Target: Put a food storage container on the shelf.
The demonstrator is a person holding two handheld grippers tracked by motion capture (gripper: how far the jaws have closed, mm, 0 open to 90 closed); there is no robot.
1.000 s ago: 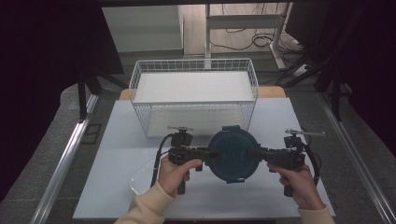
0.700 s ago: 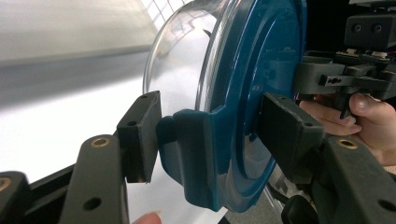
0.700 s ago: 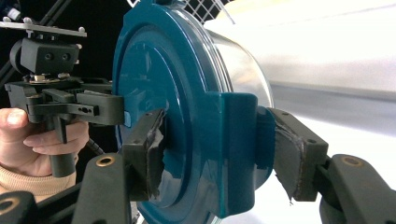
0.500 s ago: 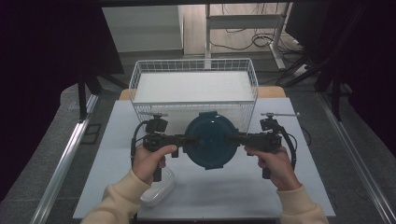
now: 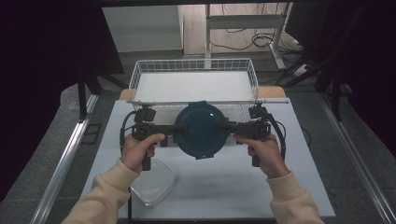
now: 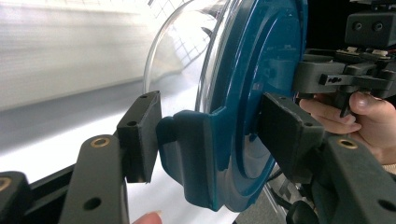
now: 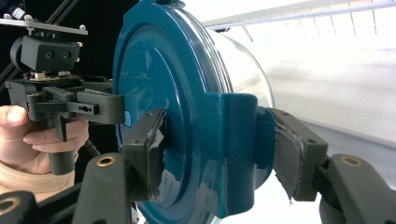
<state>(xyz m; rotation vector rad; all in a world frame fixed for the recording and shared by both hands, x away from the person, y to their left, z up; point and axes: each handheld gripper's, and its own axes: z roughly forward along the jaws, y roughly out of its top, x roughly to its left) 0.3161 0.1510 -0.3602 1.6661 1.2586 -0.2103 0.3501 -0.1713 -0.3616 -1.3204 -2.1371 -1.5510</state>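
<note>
Both grippers clamp the lidded bowl [image 5: 201, 129] by its opposite side clips, left gripper [image 5: 173, 131] and right gripper [image 5: 229, 128] sharing the load so it hangs level between them, just short of the wire basket [image 5: 136, 77] beyond.

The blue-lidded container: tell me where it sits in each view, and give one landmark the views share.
High view: blue-lidded container at centre, held between both grippers, before the wire basket.
Left gripper view: centre to right, its side latch between the black jaws.
Right gripper view: centre left, a latch between the jaws.
Shared landmark: the white wire basket behind it.
</note>
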